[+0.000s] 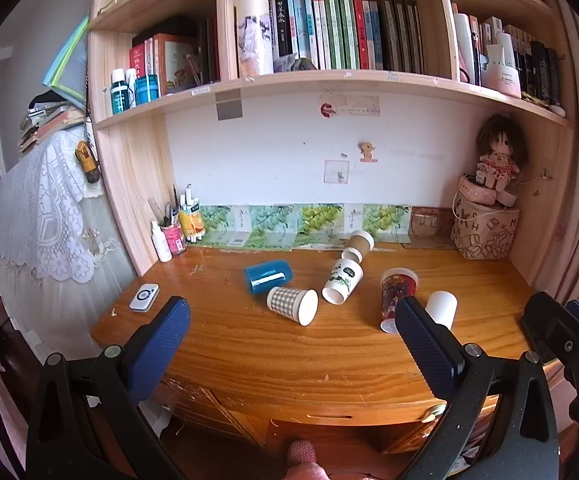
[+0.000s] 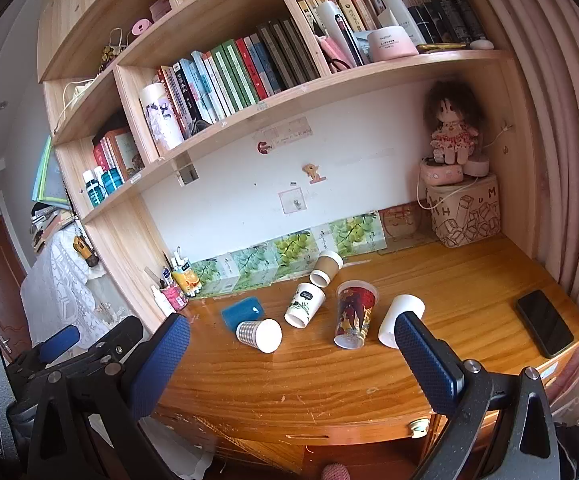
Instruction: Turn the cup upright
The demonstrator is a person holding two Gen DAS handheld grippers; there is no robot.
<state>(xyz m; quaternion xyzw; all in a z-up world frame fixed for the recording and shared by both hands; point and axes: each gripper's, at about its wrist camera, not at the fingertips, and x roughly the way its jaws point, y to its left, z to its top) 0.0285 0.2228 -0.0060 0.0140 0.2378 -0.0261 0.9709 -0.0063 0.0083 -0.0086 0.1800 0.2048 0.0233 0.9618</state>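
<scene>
Several cups lie on their sides on the wooden desk (image 1: 289,352): a blue cup (image 1: 267,276), a checked paper cup (image 1: 291,304), a white panda cup (image 1: 342,281), a brown cup (image 1: 358,245), a red patterned plastic cup (image 1: 396,294) and a plain white cup (image 1: 441,307). The same cups show in the right wrist view: blue (image 2: 243,312), checked (image 2: 259,334), panda (image 2: 304,305), brown (image 2: 326,267), red (image 2: 355,314), white (image 2: 401,314). My left gripper (image 1: 291,320) is open and empty before the desk's front edge. My right gripper (image 2: 291,332) is open and empty too, held beside it.
A black phone (image 2: 544,323) lies at the desk's right edge. A white device (image 1: 144,297) lies at the left. A pen holder with bottles (image 1: 175,228) stands back left, a printed bag with a doll (image 1: 485,228) back right. Bookshelves hang above.
</scene>
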